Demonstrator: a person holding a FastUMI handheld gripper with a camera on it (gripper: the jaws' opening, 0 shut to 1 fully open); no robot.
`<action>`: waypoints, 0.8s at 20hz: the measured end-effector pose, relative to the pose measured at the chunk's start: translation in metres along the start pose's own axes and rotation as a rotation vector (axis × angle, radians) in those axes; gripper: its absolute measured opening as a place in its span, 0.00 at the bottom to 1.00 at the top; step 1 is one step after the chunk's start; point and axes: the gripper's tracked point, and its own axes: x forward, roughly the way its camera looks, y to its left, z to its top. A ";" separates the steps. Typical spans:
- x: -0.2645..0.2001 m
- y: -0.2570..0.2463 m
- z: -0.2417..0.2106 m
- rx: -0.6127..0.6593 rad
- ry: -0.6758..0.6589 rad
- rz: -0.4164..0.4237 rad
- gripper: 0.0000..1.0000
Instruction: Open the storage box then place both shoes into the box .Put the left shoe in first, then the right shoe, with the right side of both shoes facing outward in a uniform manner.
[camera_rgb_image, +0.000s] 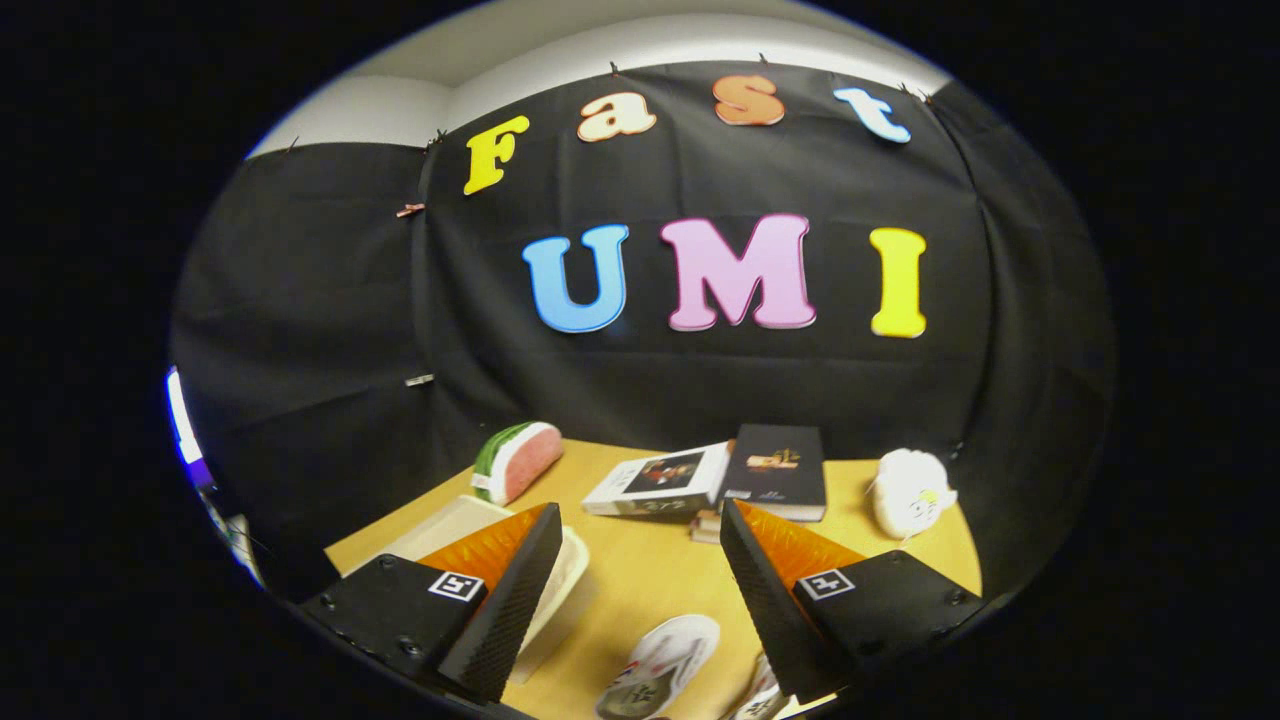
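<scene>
Hovering with my gripper (635, 540) fingers spread apart and holding nothing, I should swing toward the cream plastic storage box (470, 525) behind my left finger and lift its lid squarely. 2 white sneakers, one (660, 665) between the fingers, another (760, 695) by the right finger, lie long axis slanting away rightward.

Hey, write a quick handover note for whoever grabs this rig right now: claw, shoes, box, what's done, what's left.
Claw: open, holding nothing, raised over the table.
Shoes: one white shoe lies on the table between the fingers; a second shoe sits just beside it, by the right finger, mostly hidden. Which is left or right cannot be told.
Storage box: pale, behind the left finger; whether its lid is open cannot be told.
Done: nothing evident.
Left: open box, left shoe in, then right.
</scene>
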 end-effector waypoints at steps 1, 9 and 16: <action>0.004 0.007 -0.012 0.055 0.040 0.043 0.99; 0.019 0.047 -0.119 0.508 0.400 0.294 0.98; 0.041 0.070 -0.172 0.854 0.548 0.351 0.98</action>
